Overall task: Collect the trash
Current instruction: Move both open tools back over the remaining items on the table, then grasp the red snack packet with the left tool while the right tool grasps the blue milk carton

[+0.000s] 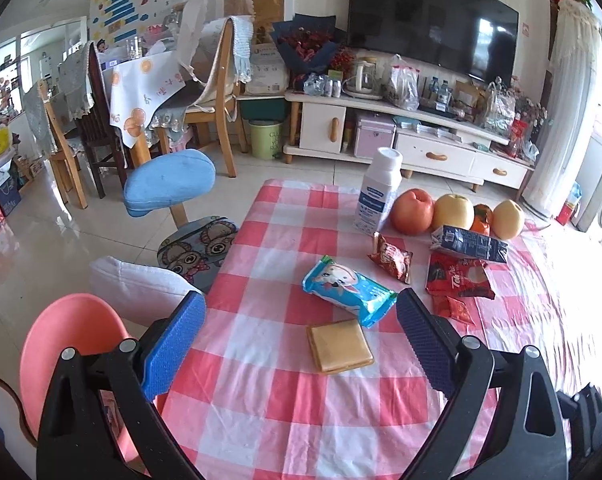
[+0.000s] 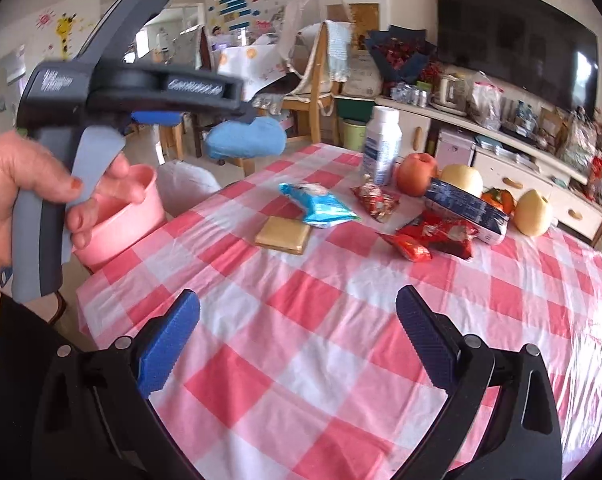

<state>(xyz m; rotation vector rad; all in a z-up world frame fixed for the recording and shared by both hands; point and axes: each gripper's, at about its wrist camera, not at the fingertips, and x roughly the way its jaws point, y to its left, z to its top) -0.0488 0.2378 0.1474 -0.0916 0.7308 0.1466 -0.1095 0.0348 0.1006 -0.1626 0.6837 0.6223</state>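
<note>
Red/white check tablecloth (image 1: pixel 285 396) w/ wrappers mid-table: blue wrapper (image 1: pixel 347 290), red wrappers (image 1: pixel 459 276) right of it, fruit at far edge. Pink bin (image 1: pixel 67 334) near-left, TV far wall. Left gripper (image 1: pixel 301 316) & right gripper (image 2: pixel 299 314) both spread apart, empty.

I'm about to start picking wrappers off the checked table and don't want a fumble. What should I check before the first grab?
1. Left gripper open and empty: ok.
2. Right gripper open and empty: ok.
3. Nearest trash, the tan packet and blue wrapper, uncovered: ok, though the wrapper's end overlaps the packet's far edge.
4. Pink bin at the table's left edge, in reach: ok; whether it is empty, cannot tell.
5. Fruit and white bottle kept apart from trash: not ok, the dark blue carton lies against the fruit.
</note>
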